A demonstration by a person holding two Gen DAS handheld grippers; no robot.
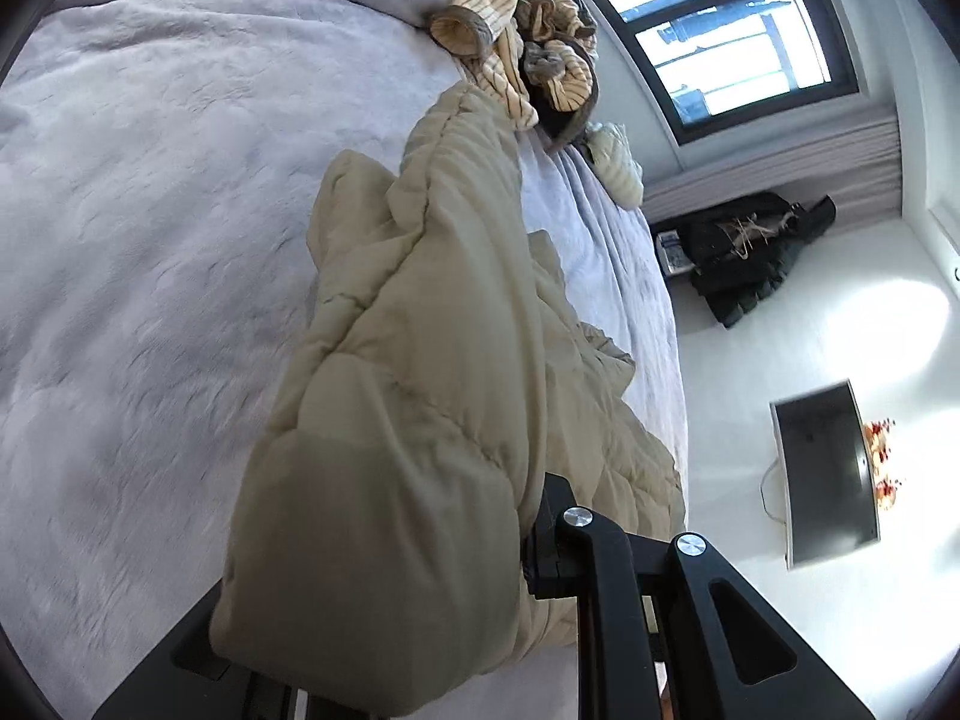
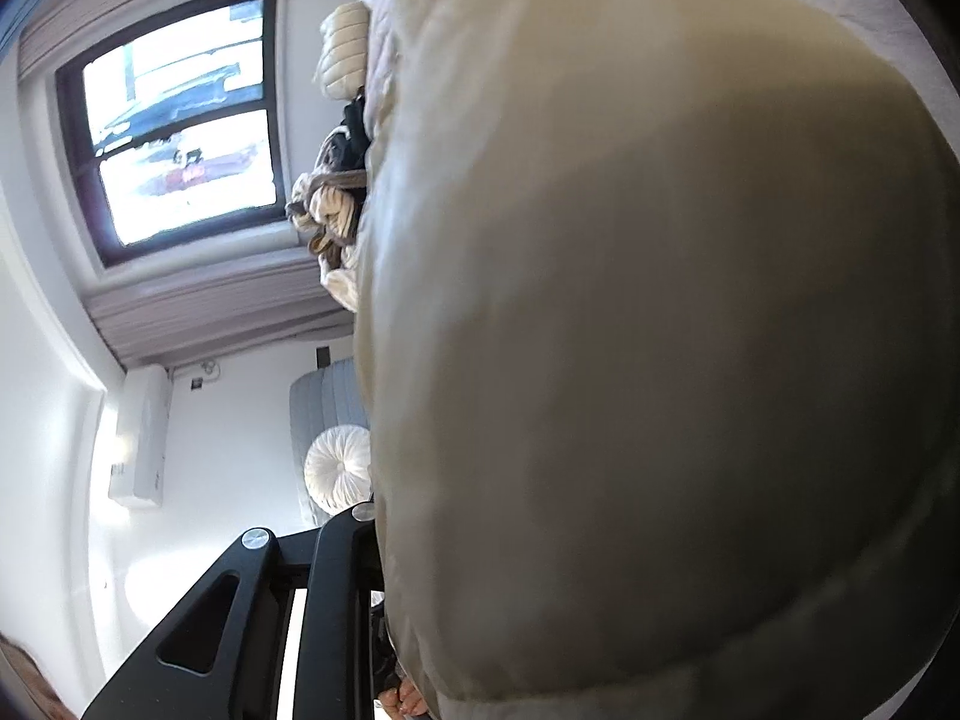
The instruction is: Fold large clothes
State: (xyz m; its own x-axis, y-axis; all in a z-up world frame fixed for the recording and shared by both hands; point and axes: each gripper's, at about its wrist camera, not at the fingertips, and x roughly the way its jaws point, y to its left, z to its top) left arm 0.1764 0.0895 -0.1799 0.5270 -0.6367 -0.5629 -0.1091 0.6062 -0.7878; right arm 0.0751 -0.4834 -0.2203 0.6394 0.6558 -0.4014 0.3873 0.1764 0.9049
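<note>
- Clearly, the left gripper [image 1: 528, 546] at the lower centre of the left wrist view is clenched on a fold of the beige quilted coat [image 1: 420, 360]; one black finger [image 1: 555, 516] presses into the padding, the other is buried under the fabric.
- From that grip the coat runs up the middle of the frame as a long ridge, lying on the grey bed [image 1: 150, 210] close to the bed's right-hand edge.
- Left of the coat, the bed cover spreads wide and bare across the whole left half of the frame.
- At the upper centre, a heap of striped cream-and-brown clothes [image 1: 516, 48] sits just past the coat's far end, near the bed edge.
- Right of the bed edge lie a white floor, a dark pile of clothes [image 1: 744, 258] and a window [image 1: 720, 18] at the upper right.
- In the right wrist view the coat [image 2: 660, 330] fills the centre and right of the frame, very close and blurred.
- The right gripper [image 2: 375, 540] shows at the lower left edge of the coat; its fingers go into the fabric, and I cannot tell whether they are clamped.
</note>
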